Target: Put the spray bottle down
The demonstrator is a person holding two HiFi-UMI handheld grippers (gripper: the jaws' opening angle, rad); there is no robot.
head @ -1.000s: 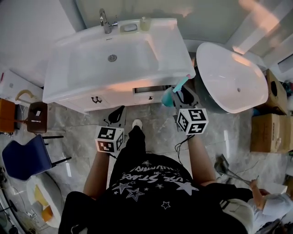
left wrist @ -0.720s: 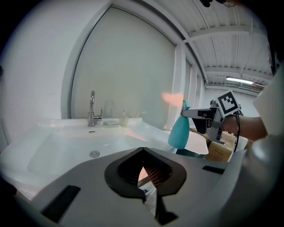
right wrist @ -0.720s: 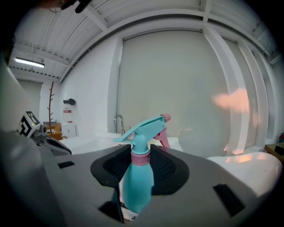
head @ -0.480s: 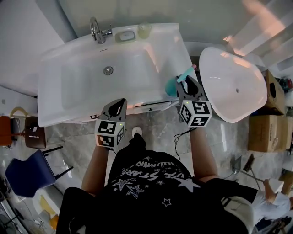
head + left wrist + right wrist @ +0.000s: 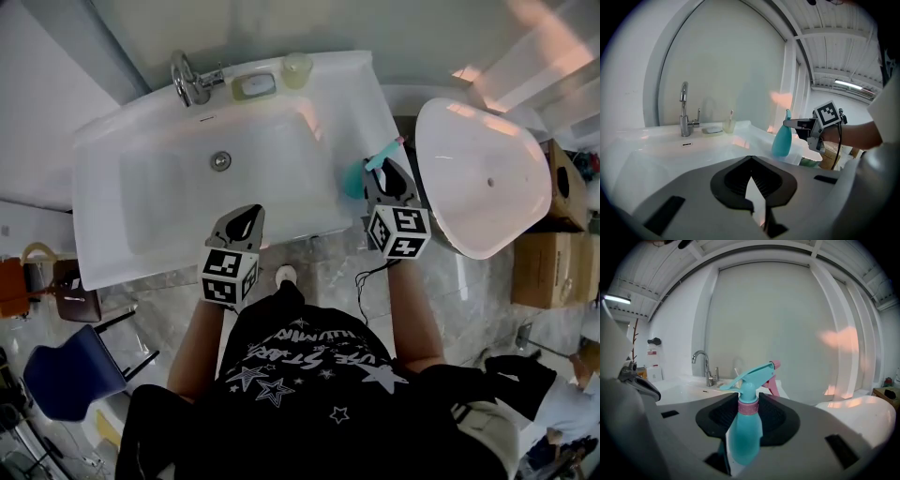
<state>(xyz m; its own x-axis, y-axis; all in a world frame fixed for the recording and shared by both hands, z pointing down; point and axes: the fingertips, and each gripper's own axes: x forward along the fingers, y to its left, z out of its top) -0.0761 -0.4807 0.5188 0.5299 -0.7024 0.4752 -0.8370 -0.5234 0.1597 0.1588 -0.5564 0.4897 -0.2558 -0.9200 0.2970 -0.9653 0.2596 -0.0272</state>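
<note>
A teal spray bottle [image 5: 745,427] with a pink collar and pink trigger stands upright between the jaws of my right gripper [image 5: 743,448], which is shut on its body. In the head view the spray bottle [image 5: 353,178] hangs over the right rim of the white sink [image 5: 370,103], with the right gripper [image 5: 375,178] just behind it. The left gripper view shows the spray bottle [image 5: 782,140] held off to the right. My left gripper [image 5: 236,223] hovers at the sink's front edge, shut with nothing in it; its jaws [image 5: 757,206] meet at the tips.
At the back of the sink stand a chrome faucet [image 5: 192,80], a soap dish [image 5: 255,86] and a cup [image 5: 297,67]. A white oval tub [image 5: 487,178] is right of the sink. Cardboard boxes [image 5: 544,272] sit far right, and a blue chair [image 5: 61,375] is at lower left.
Both grippers have moved forward to the sink. The spray bottle went from in front of the cabinet to above the sink's right rim. Neither grip changed.
</note>
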